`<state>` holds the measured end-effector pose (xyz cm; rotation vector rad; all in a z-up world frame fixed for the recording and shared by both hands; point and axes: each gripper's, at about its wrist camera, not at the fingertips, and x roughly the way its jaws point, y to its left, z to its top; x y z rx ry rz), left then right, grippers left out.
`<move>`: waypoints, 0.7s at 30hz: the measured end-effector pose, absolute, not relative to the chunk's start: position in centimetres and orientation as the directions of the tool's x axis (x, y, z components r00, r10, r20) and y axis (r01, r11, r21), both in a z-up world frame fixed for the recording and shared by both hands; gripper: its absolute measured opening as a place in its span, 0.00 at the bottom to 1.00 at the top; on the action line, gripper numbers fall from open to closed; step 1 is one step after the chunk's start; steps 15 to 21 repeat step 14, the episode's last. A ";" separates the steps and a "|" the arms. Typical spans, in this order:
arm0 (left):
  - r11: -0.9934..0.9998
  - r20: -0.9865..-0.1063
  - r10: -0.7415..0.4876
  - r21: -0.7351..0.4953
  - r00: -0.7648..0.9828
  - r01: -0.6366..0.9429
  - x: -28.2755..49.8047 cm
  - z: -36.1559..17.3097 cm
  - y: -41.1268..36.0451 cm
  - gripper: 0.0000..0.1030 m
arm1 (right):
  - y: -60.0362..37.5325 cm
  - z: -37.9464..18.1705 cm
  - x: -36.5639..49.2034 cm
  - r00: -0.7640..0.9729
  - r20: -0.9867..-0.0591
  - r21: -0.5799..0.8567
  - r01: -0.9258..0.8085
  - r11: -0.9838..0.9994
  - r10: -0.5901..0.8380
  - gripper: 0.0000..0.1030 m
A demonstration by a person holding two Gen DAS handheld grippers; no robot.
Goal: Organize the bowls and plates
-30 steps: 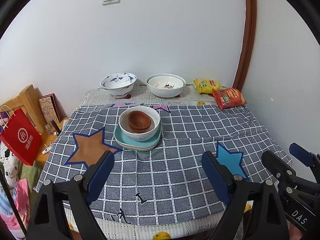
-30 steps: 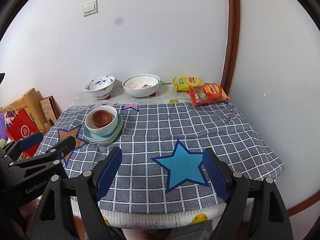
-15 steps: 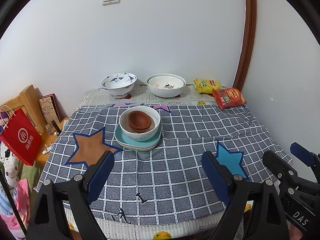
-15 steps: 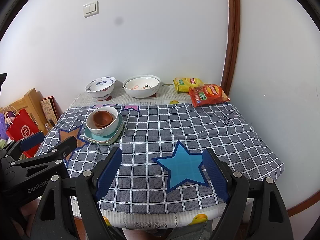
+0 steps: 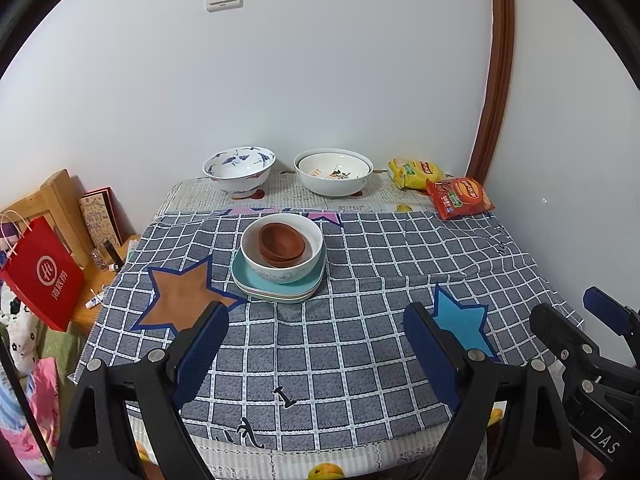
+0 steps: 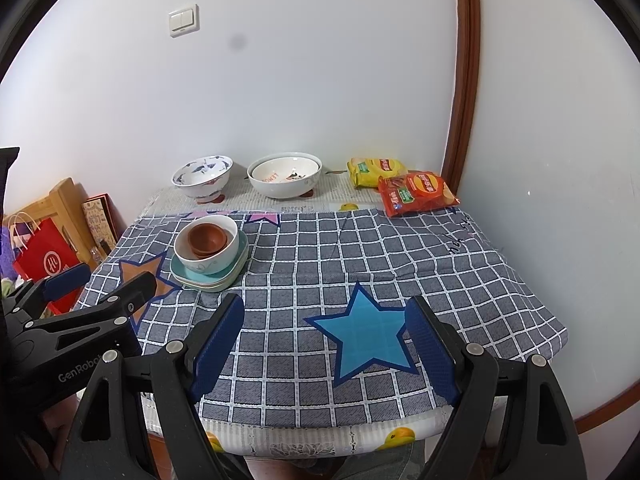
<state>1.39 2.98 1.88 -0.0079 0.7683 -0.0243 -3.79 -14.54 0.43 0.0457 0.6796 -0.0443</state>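
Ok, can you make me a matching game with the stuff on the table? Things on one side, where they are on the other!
Things:
1. brown bowls
2. teal plates
3. red bag
4. crane bowl

Places:
A. at the back left, by the wall
B. inside the white bowl
C. at the back right, next to the yellow bag
D. under the white bowl

Pairs: 1-B, 2-D, 3-C, 4-A
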 end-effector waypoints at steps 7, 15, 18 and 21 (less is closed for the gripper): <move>1.000 -0.698 -0.026 -0.019 0.716 0.018 1.6 1.8 3.2 0.86 | -14.5 0.3 -3.7 0.775 -0.631 0.031 0.058 0.998 -0.026 0.79; 1.000 -0.696 -0.027 -0.017 0.718 0.022 2.8 1.8 3.6 0.86 | -14.0 0.2 -3.2 0.777 -0.629 0.031 0.045 0.999 -0.016 0.79; 1.000 -0.696 -0.027 -0.017 0.718 0.022 2.8 1.8 3.6 0.86 | -14.0 0.2 -3.2 0.777 -0.629 0.031 0.045 0.999 -0.016 0.79; 1.000 -0.696 -0.027 -0.017 0.718 0.022 2.8 1.8 3.6 0.86 | -14.0 0.2 -3.2 0.777 -0.629 0.031 0.045 0.999 -0.016 0.79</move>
